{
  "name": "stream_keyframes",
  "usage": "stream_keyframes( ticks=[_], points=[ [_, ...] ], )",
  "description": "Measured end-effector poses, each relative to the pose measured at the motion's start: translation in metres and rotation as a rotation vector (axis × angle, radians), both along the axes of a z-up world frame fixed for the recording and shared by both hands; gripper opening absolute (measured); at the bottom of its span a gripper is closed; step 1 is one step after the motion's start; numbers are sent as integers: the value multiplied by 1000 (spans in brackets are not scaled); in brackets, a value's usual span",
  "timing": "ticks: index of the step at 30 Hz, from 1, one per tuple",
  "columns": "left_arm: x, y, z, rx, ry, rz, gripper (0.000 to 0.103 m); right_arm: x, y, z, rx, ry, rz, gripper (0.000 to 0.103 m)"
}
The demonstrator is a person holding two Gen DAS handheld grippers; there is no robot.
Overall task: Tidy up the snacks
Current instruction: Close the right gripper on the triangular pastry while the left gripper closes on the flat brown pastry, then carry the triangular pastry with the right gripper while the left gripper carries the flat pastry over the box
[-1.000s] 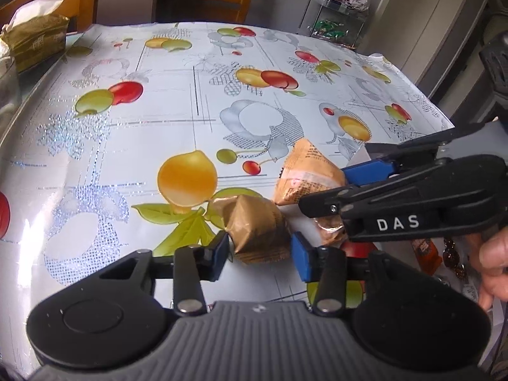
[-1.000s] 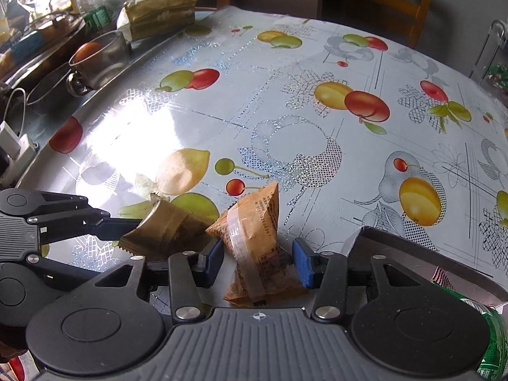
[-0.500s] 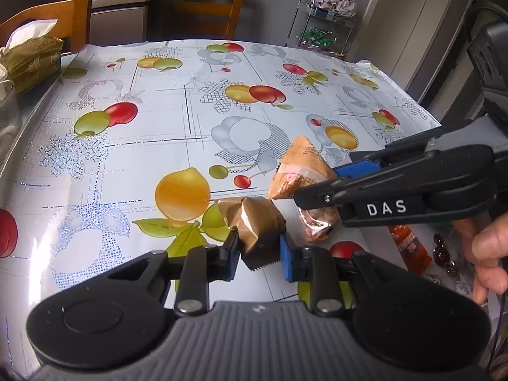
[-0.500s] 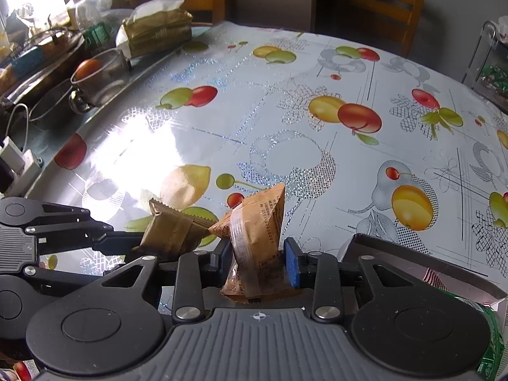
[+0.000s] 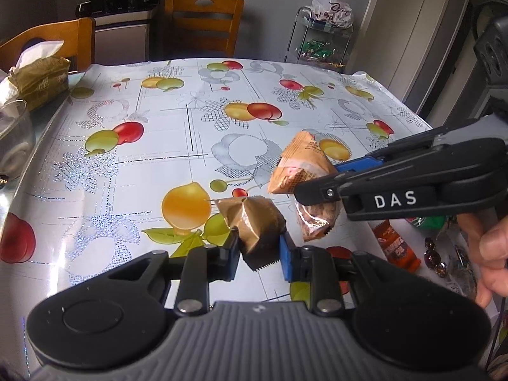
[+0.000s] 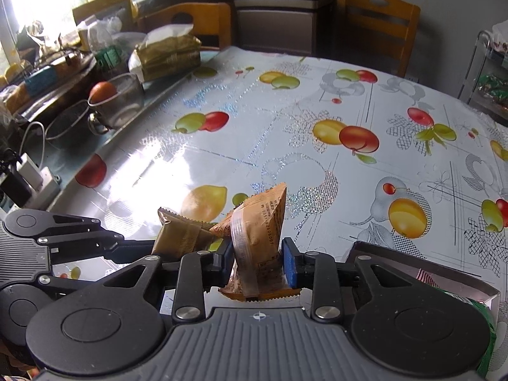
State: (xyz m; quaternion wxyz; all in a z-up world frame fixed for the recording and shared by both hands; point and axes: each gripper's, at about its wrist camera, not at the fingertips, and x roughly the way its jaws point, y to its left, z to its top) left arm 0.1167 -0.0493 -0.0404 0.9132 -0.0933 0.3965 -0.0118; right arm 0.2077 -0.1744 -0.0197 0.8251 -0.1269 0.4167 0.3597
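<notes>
The left gripper (image 5: 258, 250) pinches a brown snack packet (image 5: 254, 223), held clear above the fruit-print tablecloth (image 5: 158, 146). Just to its right, the right gripper (image 6: 257, 262) clamps an orange snack packet (image 6: 258, 238), also off the table.

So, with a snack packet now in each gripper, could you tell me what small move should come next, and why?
Probably carry both across to the open box at the lower right. The left gripper pinches the brown packet and the right gripper the orange packet, both clear of the tablecloth.
</notes>
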Motion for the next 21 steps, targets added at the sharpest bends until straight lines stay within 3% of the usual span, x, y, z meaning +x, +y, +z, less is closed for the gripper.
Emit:
stream_keyframes(
  ticks=[21],
  points=[
    [-38, -24, 33, 59, -57, -4, 23, -40, -44, 37, 103, -58, -52, 33]
  ],
)
